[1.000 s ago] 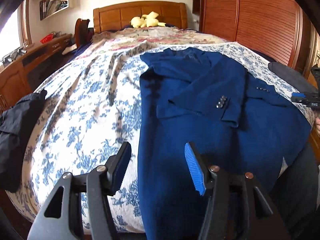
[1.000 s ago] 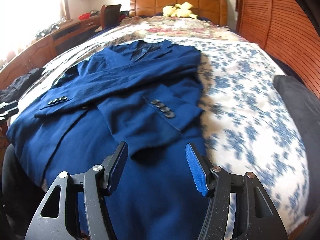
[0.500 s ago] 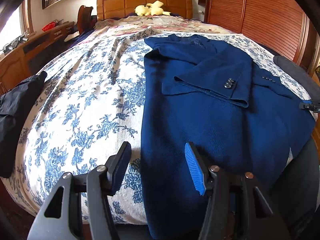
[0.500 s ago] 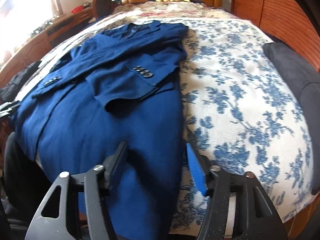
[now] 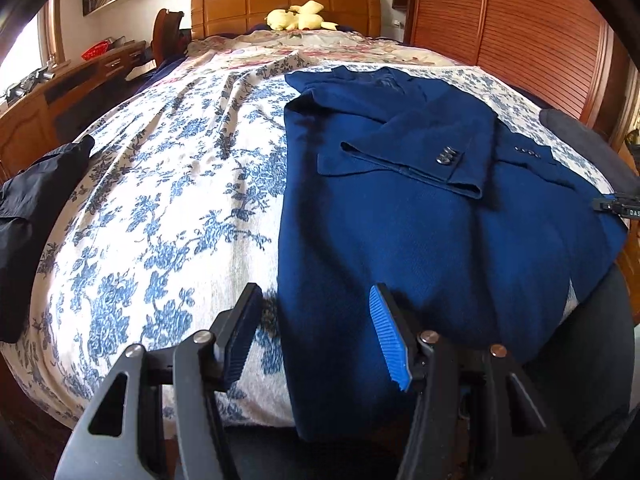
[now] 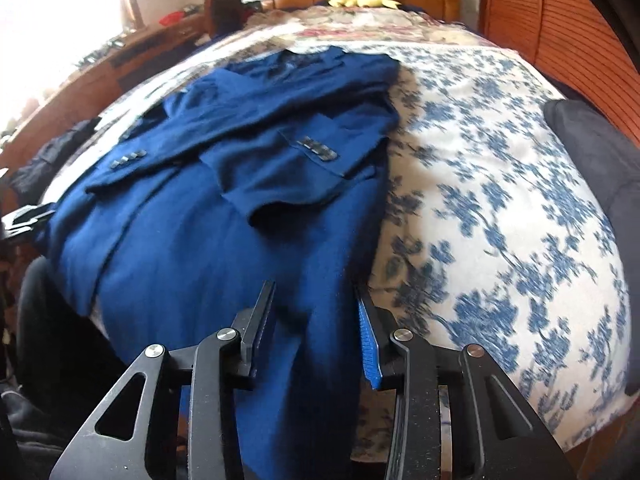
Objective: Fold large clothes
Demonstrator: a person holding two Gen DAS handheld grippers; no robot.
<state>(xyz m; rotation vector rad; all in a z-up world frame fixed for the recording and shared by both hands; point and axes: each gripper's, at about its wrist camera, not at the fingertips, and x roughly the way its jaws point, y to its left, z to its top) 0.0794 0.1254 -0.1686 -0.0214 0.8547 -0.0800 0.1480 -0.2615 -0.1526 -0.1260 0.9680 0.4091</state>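
Right tool [image 6: 316, 332] closing around the blue jacket [image 6: 224, 240] hem, left tool [image 5: 316, 336] apart; hem edge hidden.

a yellow plush toy [image 5: 298, 20] lies by the wooden headboard [image 5: 284, 4] of the floral-covered bed [image 5: 160, 208], with dark clothing [image 5: 36, 216] draped at its left edge.

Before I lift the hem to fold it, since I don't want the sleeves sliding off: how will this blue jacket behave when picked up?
The blue jacket will probably sag between the grippers: its hem already drapes limply over the bed edge. The sleeves lie loose across its front, so they may slip if the hem rises steeply. The cloth looks thick, so likely weighty.
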